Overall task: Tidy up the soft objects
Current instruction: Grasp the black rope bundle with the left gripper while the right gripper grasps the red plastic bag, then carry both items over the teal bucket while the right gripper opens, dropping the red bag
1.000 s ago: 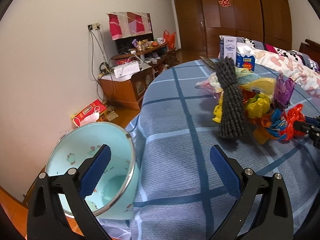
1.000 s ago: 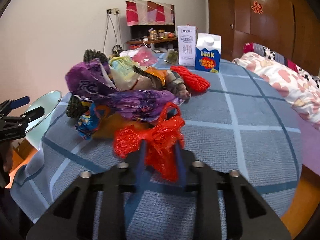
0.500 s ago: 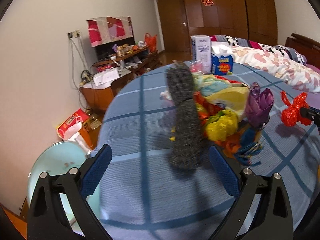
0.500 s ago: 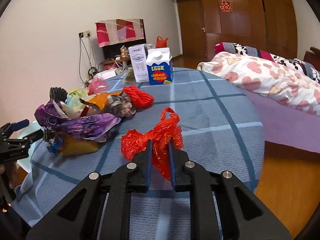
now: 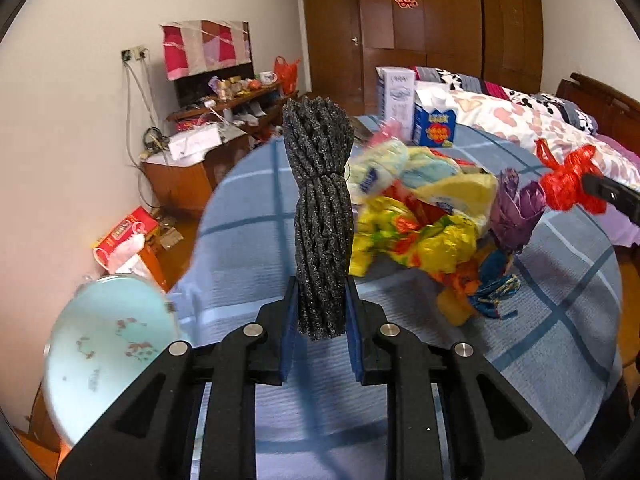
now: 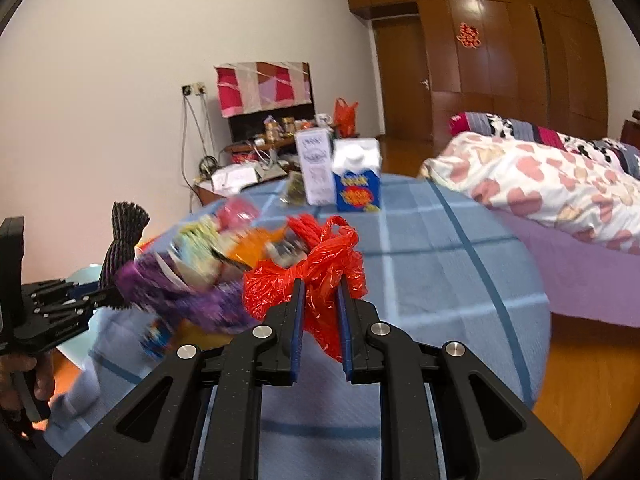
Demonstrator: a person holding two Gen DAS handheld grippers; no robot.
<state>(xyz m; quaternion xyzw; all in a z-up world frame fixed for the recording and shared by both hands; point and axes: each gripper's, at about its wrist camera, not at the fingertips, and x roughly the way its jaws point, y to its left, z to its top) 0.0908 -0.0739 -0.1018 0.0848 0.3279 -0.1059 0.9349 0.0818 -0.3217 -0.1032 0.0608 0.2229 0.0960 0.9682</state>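
Note:
My left gripper (image 5: 321, 300) is shut on a dark grey bundle of cord (image 5: 320, 208), held upright above the blue checked table (image 5: 240, 248). My right gripper (image 6: 321, 300) is shut on a knotted red plastic bag (image 6: 320, 272), lifted off the table. In the left wrist view the red plastic bag (image 5: 570, 180) hangs at the right. A pile of crumpled coloured bags (image 5: 432, 216) lies on the table between the two grippers. From the right wrist, the grey bundle (image 6: 122, 244) stands at the left in the left gripper (image 6: 100, 300).
A pale blue enamel basin (image 5: 104, 364) sits low at the table's left edge. Two cartons (image 6: 340, 172) stand at the far side of the table. A bed with a patterned quilt (image 6: 560, 184) lies to the right. A cluttered low cabinet (image 5: 192, 152) stands by the wall.
My left gripper has shut on the grey bundle and raised it upright. My right gripper has lifted the red bag higher off the table.

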